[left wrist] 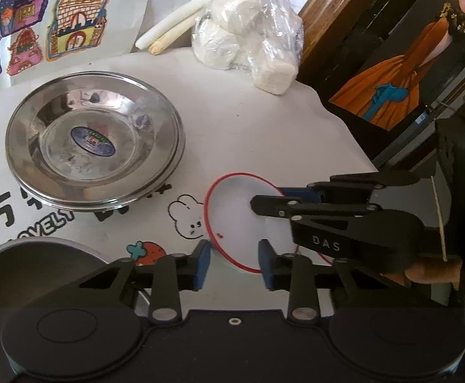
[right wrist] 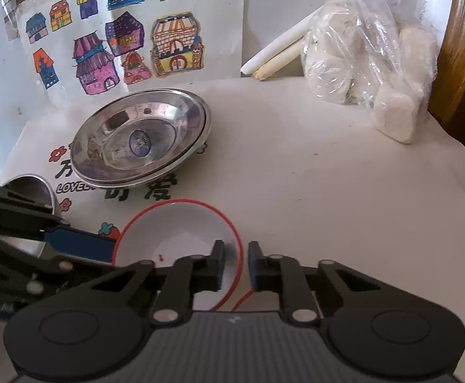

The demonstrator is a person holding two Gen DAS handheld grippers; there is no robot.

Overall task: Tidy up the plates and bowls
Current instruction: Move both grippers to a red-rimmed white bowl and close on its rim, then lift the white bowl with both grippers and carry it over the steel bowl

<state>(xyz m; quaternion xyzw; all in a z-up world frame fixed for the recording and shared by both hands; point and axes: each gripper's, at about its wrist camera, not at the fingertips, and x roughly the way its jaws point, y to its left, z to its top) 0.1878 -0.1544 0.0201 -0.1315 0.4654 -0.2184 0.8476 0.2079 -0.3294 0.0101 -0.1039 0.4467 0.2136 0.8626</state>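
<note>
A white bowl with a red rim (left wrist: 242,220) (right wrist: 181,239) sits on the table in front of both grippers. My left gripper (left wrist: 234,263) is open, its fingers straddling the bowl's near rim. My right gripper (right wrist: 236,265) has its fingers on either side of the bowl's right rim, with a narrow gap between them; in the left wrist view it (left wrist: 264,201) reaches in from the right over the bowl. Stacked steel plates (left wrist: 95,142) (right wrist: 141,140) lie to the far left. A steel bowl (left wrist: 31,271) (right wrist: 33,191) stands at the near left.
A plastic bag of white buns (left wrist: 248,32) (right wrist: 369,60) and two pale sticks (left wrist: 184,20) lie at the back. A dark wooden frame and a painting (left wrist: 401,73) border the table's right edge. The tablecloth (right wrist: 328,191) carries cartoon prints.
</note>
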